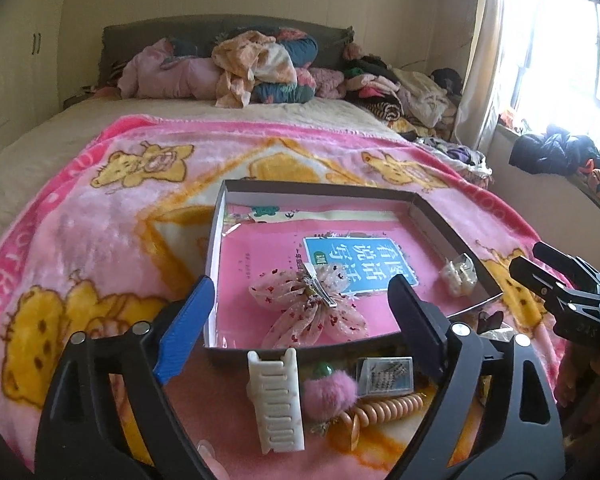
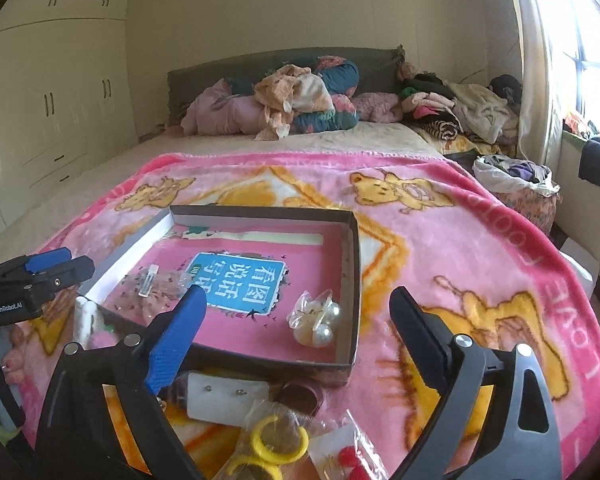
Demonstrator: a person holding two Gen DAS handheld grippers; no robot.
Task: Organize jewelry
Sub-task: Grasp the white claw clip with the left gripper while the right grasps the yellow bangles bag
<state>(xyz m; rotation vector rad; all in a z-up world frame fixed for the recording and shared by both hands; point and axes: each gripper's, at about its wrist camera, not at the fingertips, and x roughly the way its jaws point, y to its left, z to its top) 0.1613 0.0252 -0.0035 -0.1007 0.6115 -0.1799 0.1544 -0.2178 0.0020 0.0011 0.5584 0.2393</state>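
Both grippers, left gripper (image 1: pixel 300 304) and right gripper (image 2: pixel 296 320), hang spread and empty, probably choosing among loose accessories beside the box (image 2: pixel 350 280).

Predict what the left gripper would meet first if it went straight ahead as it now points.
Probably the bow clip in the box, centred between the open left gripper fingers; depth is unclear.

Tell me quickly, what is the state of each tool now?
Left tool: open, holding nothing, above the bow hair clip in the box.
Right tool: open, holding nothing.
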